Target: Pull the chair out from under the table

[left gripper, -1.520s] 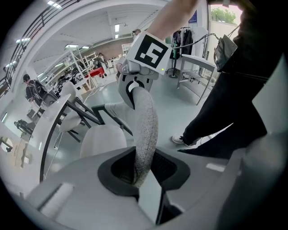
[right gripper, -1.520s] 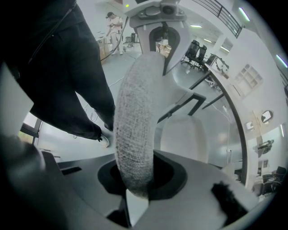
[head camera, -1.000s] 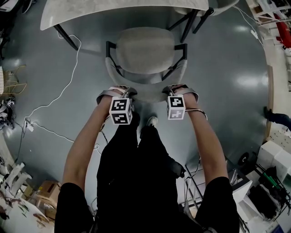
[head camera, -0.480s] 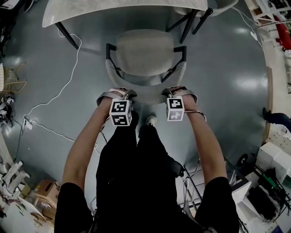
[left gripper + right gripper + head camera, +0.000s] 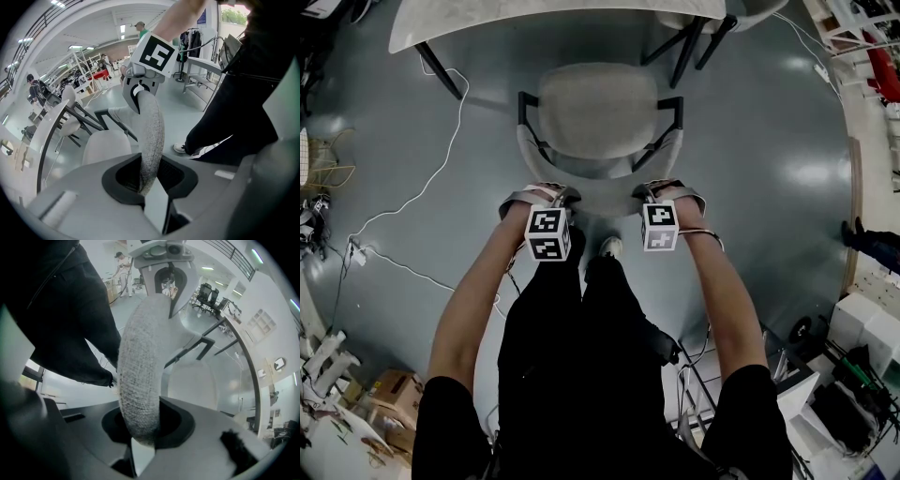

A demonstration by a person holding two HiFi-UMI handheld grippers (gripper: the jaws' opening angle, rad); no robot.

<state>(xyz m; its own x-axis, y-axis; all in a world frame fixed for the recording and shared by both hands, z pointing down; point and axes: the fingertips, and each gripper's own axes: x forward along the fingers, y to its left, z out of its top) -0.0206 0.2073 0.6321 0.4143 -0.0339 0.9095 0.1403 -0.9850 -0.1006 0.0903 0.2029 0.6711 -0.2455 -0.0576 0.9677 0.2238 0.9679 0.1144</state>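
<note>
Chair: the chair (image 5: 600,111) has a pale, rounded, padded seat, a thin black frame with angular arm pieces, and a curved backrest (image 5: 602,192) covered in coarse grey woven fabric.
Table: the table (image 5: 534,13) has a pale, smooth top with a curved edge and dark, slanted legs.
Floor: the floor (image 5: 769,141) is glossy grey-blue, with a white cable (image 5: 441,169) trailing across it on your left.
Left grip: your left gripper (image 5: 149,180) has its fingers narrowed onto the top edge of the backrest, with the fabric pinched between them.
Right grip: your right gripper (image 5: 140,427) has its fingers clamped on the same edge further to your right, and the thick padded roll fills the gap.
Position: the chair stands on the floor between you and the table, with its seat just clear of the table edge.
Direction: the seat faces the table and the backrest faces you. The gripped edge runs left to right from one gripper to the other.
</note>
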